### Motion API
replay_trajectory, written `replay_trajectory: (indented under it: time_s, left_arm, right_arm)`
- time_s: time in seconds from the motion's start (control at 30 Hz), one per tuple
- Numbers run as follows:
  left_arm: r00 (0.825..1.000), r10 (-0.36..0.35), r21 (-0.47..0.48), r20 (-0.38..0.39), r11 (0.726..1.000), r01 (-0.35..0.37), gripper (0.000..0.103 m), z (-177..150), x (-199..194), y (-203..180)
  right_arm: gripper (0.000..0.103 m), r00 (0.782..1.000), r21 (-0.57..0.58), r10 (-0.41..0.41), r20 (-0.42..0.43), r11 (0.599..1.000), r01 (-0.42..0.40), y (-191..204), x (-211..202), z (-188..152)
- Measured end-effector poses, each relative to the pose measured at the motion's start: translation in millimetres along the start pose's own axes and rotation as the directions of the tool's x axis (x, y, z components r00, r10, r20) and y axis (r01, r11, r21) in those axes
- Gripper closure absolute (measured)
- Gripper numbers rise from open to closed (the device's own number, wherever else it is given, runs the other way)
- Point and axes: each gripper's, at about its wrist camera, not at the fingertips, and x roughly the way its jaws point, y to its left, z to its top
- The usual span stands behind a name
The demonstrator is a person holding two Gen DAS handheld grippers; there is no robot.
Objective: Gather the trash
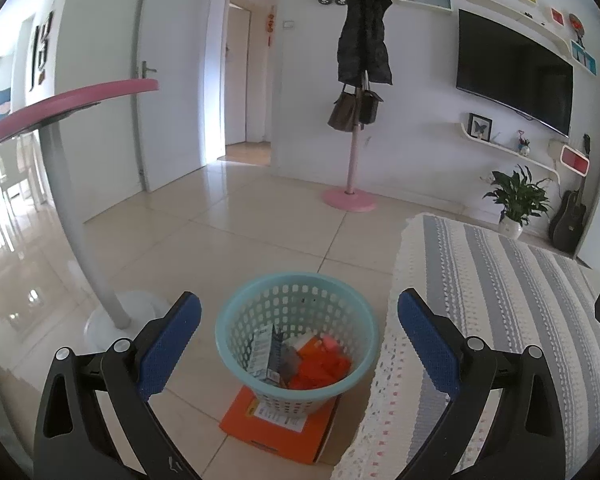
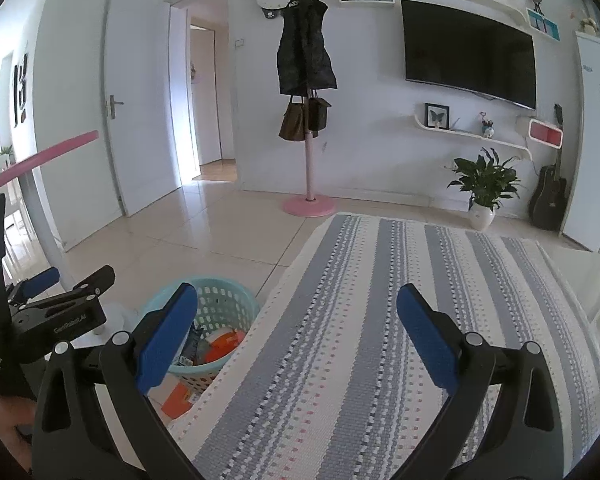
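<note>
A light blue perforated trash basket [image 1: 240, 320] stands on an orange box [image 1: 280, 436] on the tiled floor, beside the striped cloth-covered table [image 1: 500, 320]. It holds orange wrappers [image 1: 320, 364] and a blue-grey packet [image 1: 265, 354]. My left gripper [image 1: 299, 340] is open and empty, hovering above the basket. My right gripper [image 2: 298, 336] is open and empty above the striped table [image 2: 380, 320]. The basket [image 2: 220, 308] shows at its lower left, partly hidden by the left finger. The left gripper's body [image 2: 60, 312] shows at the far left of the right wrist view.
A pink-rimmed round table [image 1: 80, 100] on a white pole [image 1: 80, 220] stands left of the basket. A pink coat stand [image 1: 352, 140] with a dark coat and bags is farther back. A wall TV [image 1: 512, 76], potted plant [image 1: 516, 200] and guitar [image 1: 568, 216] are at the right.
</note>
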Motion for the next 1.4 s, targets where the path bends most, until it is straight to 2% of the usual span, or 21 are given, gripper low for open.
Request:
replay_trajectory:
  time_s: [0.23,0.47,0.77,1.07,1.4]
  left_arm:
    - [0.999,-0.043,0.022,0.017,0.999,0.042,0.008,-1.2,-8.0,-5.2]
    - [0.996,0.05,0.13,0.069,0.99,-0.059,0.007,0.9,-19.8,-22.3]
    - [0.996,-0.031,0.09,0.08,0.996,0.024,0.007,10.2,-39.0,-19.9]
    - [0.988,0.044,0.107,0.15,0.992,-0.06,0.007,12.9,-51.4,-23.7]
    - [0.991,0.069,0.067,0.116,0.995,-0.077,0.007,16.2,-44.6,-17.1]
  right_arm:
    - [0.008,0.999,-0.023,-0.013,0.036,1.0,0.014,1.3,-10.8,8.8]
    - [0.008,0.999,-0.038,-0.018,0.032,0.999,0.019,-0.7,-14.1,8.5]
    - [0.008,0.998,0.021,0.062,0.0,0.998,-0.062,-6.8,-12.1,11.5]
    - [0.008,0.998,0.02,0.065,0.003,0.998,-0.065,-4.8,-13.7,13.9]
    - [0.008,0.997,0.064,0.074,-0.012,0.995,-0.073,-14.6,-10.5,12.1]
